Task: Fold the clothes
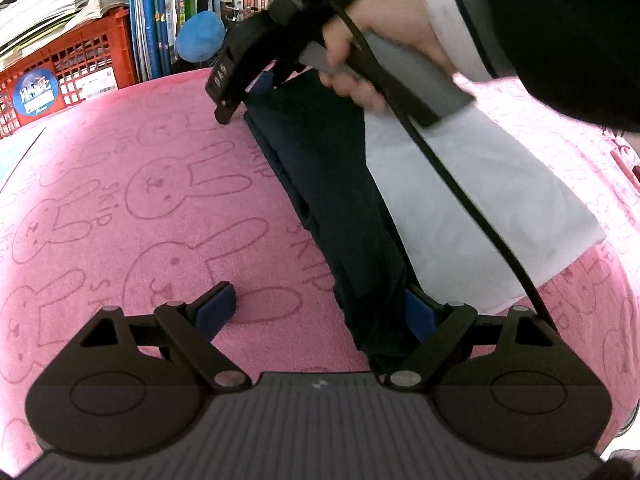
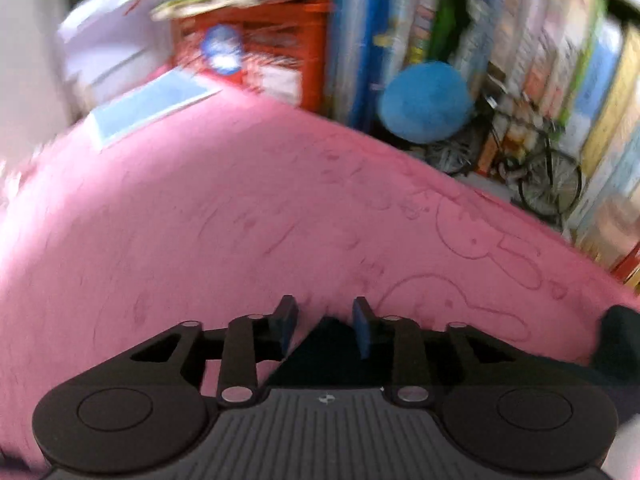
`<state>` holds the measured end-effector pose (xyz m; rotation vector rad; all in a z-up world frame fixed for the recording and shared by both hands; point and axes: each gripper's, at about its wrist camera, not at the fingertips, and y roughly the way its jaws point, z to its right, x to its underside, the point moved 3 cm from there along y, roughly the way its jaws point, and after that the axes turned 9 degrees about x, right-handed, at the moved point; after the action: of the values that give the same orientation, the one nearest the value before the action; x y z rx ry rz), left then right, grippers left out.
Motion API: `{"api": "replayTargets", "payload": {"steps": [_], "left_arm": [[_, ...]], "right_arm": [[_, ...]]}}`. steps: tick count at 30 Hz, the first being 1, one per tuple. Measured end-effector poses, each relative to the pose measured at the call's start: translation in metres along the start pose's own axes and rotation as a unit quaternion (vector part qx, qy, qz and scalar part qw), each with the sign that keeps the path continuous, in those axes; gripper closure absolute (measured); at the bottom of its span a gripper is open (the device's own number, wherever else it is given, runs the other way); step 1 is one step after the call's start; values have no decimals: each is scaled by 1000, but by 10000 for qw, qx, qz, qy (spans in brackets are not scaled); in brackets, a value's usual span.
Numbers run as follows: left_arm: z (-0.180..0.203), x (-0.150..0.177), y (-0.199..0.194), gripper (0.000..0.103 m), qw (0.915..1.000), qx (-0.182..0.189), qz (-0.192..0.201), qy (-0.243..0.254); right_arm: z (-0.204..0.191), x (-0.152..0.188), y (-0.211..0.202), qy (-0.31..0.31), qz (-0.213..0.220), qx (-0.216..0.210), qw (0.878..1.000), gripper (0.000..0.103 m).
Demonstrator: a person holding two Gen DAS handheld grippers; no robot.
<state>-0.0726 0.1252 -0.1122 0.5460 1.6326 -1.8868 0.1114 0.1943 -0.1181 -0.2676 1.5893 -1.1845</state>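
A dark navy garment [image 1: 332,200], folded into a long strip, lies slantwise on a pink rabbit-print towel [image 1: 120,200]. A white cloth [image 1: 460,200] lies flat along its right side. My left gripper [image 1: 318,310] stands wide open over the strip's near end, its right pad [image 1: 418,314] against the dark fabric and its left pad on bare towel. A hand [image 1: 380,28] holds my right gripper [image 1: 240,92] at the strip's far end. In the blurred right wrist view that gripper [image 2: 326,316] has its jaws narrow, with a corner of dark fabric [image 2: 332,340] between them and pink showing beside the left pad.
Behind the towel stand a red crate [image 1: 68,68] under stacked papers, a row of books [image 1: 160,8] and a blue plush ball [image 1: 200,36]. A blue-and-white leaflet [image 2: 148,108] lies on the towel's far left edge. A small model bicycle [image 2: 540,176] stands by the books.
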Motion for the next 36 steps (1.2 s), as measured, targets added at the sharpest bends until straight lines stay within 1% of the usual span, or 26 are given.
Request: {"api": "replayTargets", "payload": {"steps": [3, 5, 6, 7, 8, 9, 11, 12, 13, 15, 16, 18, 19, 20, 23, 24, 25, 26, 27, 29, 30, 32, 34, 35, 36], "left_arm": [[0, 0, 0, 14, 10000, 11, 5, -1], [0, 0, 0, 14, 10000, 29, 6, 7], [0, 0, 0, 13, 10000, 39, 6, 12], [0, 0, 0, 13, 10000, 53, 2, 23], [0, 0, 0, 12, 10000, 67, -1, 34], [0, 0, 1, 12, 10000, 80, -4, 44], [0, 1, 1, 11, 9999, 101, 5, 65], [0, 2, 0, 10, 9999, 113, 10, 83], [0, 2, 0, 10, 9999, 120, 11, 100], [0, 2, 0, 10, 9999, 125, 1, 106], [0, 2, 0, 10, 9999, 130, -12, 109], [0, 1, 0, 10, 9998, 151, -66, 124], [0, 1, 1, 10, 9998, 155, -79, 127], [0, 1, 1, 10, 9998, 156, -88, 133], [2, 2, 1, 10, 9998, 133, -89, 155], [2, 2, 1, 9, 9997, 131, -96, 158], [2, 2, 2, 9, 9997, 139, -114, 163], [2, 1, 2, 9, 9997, 148, -133, 168], [2, 1, 2, 9, 9996, 154, -150, 173], [3, 1, 2, 8, 9996, 155, -171, 176], [4, 1, 2, 8, 9996, 157, -181, 176], [4, 0, 3, 8, 9995, 155, -212, 159], [3, -2, 3, 8, 9994, 149, -261, 144], [3, -2, 4, 8, 9994, 146, -289, 139], [3, -3, 4, 8, 9993, 147, -321, 137]], "right_arm": [[6, -14, -3, 107, -354, -153, 9992, 67], [13, -13, -27, 169, -55, -328, 9993, 60], [17, -9, -44, 219, 122, -360, 9990, 50], [21, -3, -58, 230, 209, -336, 9990, 47], [24, 4, -72, 236, 285, -306, 9988, 47], [25, 15, -83, 169, 203, -226, 9994, 48], [26, 38, -103, 15, 1, -54, 10000, 71], [23, 50, -107, -176, -140, 54, 9997, 90], [20, 63, -111, -382, -287, 165, 9987, 90], [12, 76, -105, -696, -276, 301, 9967, 91], [10, 75, -97, -751, -242, 324, 9964, 94], [6, 63, -68, -677, -235, 337, 9969, 94], [4, 56, -51, -651, -203, 336, 9971, 103], [1, 49, -43, -639, -42, 292, 9975, 103], [-11, 25, -16, -695, 217, 266, 9970, 102], [-14, 16, -5, -760, 269, 374, 9960, 101], [-14, 8, 5, -762, 242, 453, 9958, 98], [-13, 0, 12, -686, 224, 473, 9963, 98], [-11, -7, 16, -572, 94, 451, 9973, 97], [-7, -15, 15, -379, -212, 325, 9985, 90], [-2, -14, 5, -219, -154, 150, 9995, 87], [9, -2, -28, 17, 162, 0, 9999, 80], [22, 16, -59, 181, 332, -51, 9993, 44], [28, 27, -73, 238, 379, -75, 9990, 40], [33, 42, -87, 233, 329, -49, 9992, 39]]}}
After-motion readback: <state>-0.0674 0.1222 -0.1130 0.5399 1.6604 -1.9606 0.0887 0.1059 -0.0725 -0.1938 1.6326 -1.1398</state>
